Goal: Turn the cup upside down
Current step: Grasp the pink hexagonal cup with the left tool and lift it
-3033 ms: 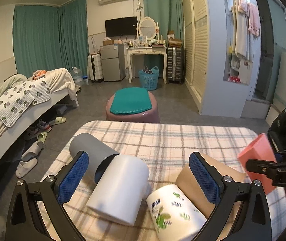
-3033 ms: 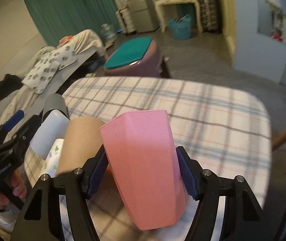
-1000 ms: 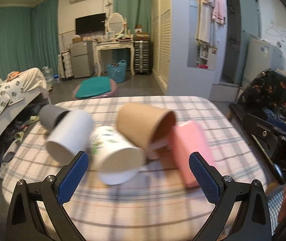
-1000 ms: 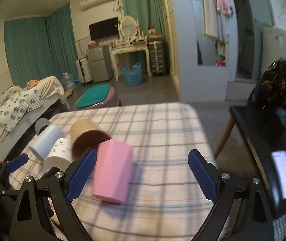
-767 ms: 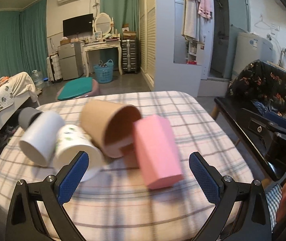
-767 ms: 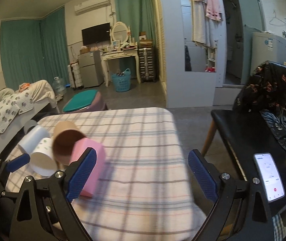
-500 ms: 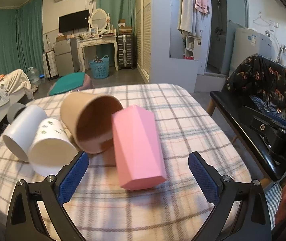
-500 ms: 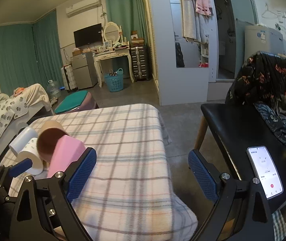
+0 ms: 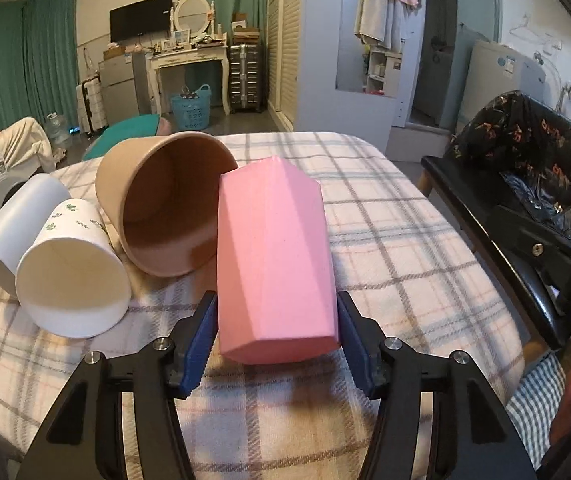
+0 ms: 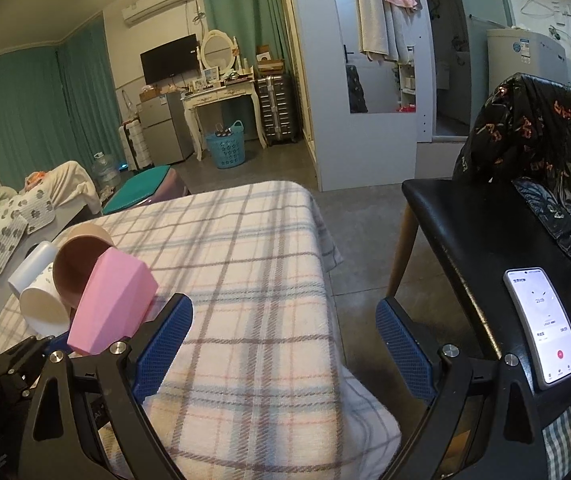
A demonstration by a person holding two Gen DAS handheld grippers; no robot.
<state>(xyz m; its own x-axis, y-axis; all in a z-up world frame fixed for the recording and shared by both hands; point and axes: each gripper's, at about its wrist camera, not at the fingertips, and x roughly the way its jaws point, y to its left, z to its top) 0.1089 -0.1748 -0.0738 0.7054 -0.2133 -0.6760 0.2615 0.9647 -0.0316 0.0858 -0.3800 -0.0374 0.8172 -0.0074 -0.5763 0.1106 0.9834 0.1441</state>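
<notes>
A pink faceted cup (image 9: 275, 256) lies on its side on the plaid-covered table (image 9: 405, 248), its closed base toward me. My left gripper (image 9: 277, 332) is shut on the pink cup, blue pads against both sides near the base. The cup also shows in the right wrist view (image 10: 111, 306). My right gripper (image 10: 285, 354) is open and empty, held back over the table's right front corner.
A brown paper cup (image 9: 165, 208), a white printed cup (image 9: 71, 276) and a white cup (image 9: 17, 224) lie on their sides left of the pink cup. A black chair (image 10: 485, 240) with a phone (image 10: 541, 326) stands to the right.
My left gripper moved in and closed on the pink cup, which the right gripper had laid down and let go. My right gripper drew back to the right, open.
</notes>
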